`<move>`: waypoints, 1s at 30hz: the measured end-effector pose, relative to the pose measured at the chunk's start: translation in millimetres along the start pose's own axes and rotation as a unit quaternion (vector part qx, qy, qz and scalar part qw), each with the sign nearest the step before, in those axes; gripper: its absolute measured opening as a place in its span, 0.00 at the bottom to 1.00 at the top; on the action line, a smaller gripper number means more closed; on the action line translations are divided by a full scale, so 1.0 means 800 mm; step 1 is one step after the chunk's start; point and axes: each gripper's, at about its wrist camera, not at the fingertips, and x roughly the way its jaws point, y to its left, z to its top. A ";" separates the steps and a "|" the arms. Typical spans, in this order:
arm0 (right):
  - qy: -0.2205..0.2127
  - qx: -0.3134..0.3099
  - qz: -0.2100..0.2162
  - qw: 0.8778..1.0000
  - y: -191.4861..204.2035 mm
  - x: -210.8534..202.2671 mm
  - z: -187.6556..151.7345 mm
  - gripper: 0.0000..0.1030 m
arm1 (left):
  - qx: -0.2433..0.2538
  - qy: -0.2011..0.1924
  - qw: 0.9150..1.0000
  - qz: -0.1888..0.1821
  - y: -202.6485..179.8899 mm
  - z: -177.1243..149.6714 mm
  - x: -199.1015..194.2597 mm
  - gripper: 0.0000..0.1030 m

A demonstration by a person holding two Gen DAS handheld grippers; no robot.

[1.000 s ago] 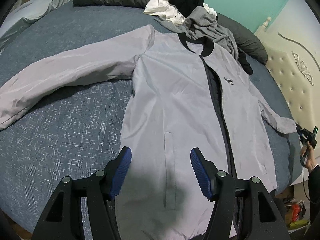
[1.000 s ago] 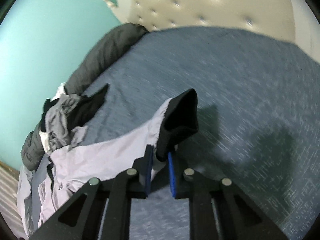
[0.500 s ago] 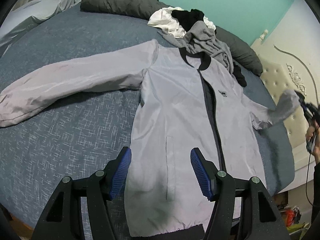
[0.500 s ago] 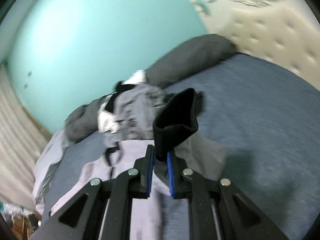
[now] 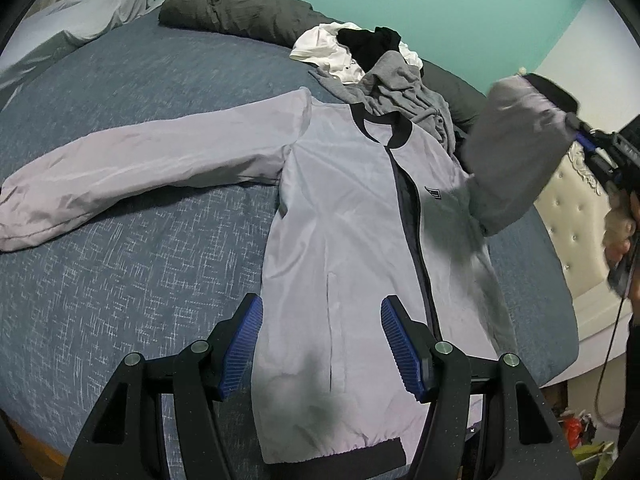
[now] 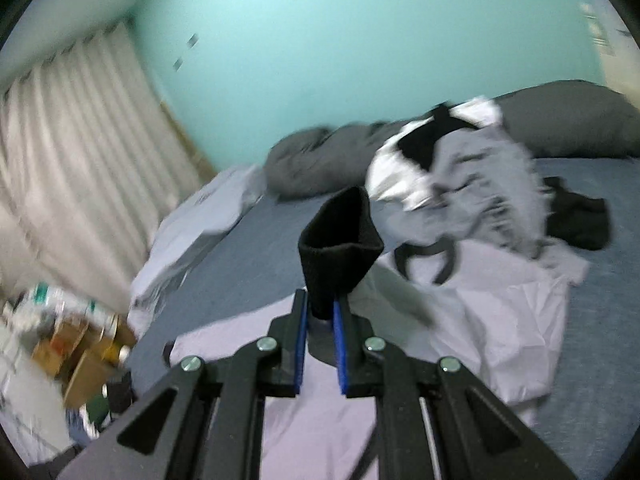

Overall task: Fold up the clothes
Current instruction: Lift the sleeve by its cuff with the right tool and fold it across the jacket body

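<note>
A light grey jacket (image 5: 352, 216) with black collar and hem lies face up on the blue bed (image 5: 120, 280), its left sleeve (image 5: 132, 172) stretched out flat. My left gripper (image 5: 322, 344) hovers open above the jacket's lower front, holding nothing. The right sleeve (image 5: 516, 148) is lifted off the bed at the right. My right gripper (image 6: 320, 316) is shut on that sleeve's black cuff (image 6: 340, 248), which stands up between the blue pads. From the left wrist camera, the right gripper (image 5: 580, 140) shows at the right edge with a hand behind it.
A heap of grey, white and black clothes (image 5: 384, 72) lies just beyond the jacket's collar. Dark grey pillows (image 5: 236, 8) line the teal wall. A padded cream headboard (image 5: 576, 216) is at the right. Curtains (image 6: 72, 152) and floor clutter (image 6: 68, 344) lie past the bed's far side.
The right gripper has lifted the cuff higher and carried it inward over the jacket's body, turning toward the curtains. The left gripper has drawn back slightly and stays open.
</note>
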 end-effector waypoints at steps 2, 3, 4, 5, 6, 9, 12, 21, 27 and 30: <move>0.029 -0.015 0.004 0.999 0.022 0.038 -0.019 0.11 | -0.001 0.002 1.000 0.000 0.002 -0.002 0.001 0.64; 0.044 -0.019 0.003 0.999 0.028 0.057 -0.031 0.11 | -0.001 0.003 1.000 0.000 0.002 -0.003 0.002 0.64; 0.059 -0.020 0.005 0.998 0.033 0.071 -0.045 0.11 | -0.001 0.005 1.000 0.000 0.002 -0.004 0.003 0.64; 0.075 -0.021 0.007 0.997 0.037 0.086 -0.062 0.11 | -0.001 0.006 1.000 0.000 0.002 -0.004 0.004 0.64; 0.090 -0.023 0.006 0.996 0.039 0.101 -0.075 0.11 | -0.001 0.007 1.000 0.000 0.003 -0.005 0.005 0.65; 0.135 -0.028 0.004 0.990 0.040 0.141 -0.116 0.11 | 0.000 0.011 1.000 0.000 0.004 -0.008 0.008 0.65; 0.167 -0.020 -0.001 0.986 0.037 0.175 -0.151 0.13 | 0.000 0.015 1.000 0.000 0.005 -0.010 0.012 0.65; 0.173 -0.022 0.001 0.985 0.024 0.171 -0.167 0.27 | 0.011 0.020 1.000 -0.013 -0.014 -0.009 0.023 0.65; 0.118 -0.007 -0.068 0.991 -0.052 0.097 -0.132 0.48 | 0.021 0.026 0.999 -0.023 -0.038 -0.008 0.043 0.66; 0.105 0.003 -0.126 0.986 -0.107 0.061 -0.129 0.48 | 0.031 0.029 0.999 -0.025 -0.056 -0.006 0.062 0.67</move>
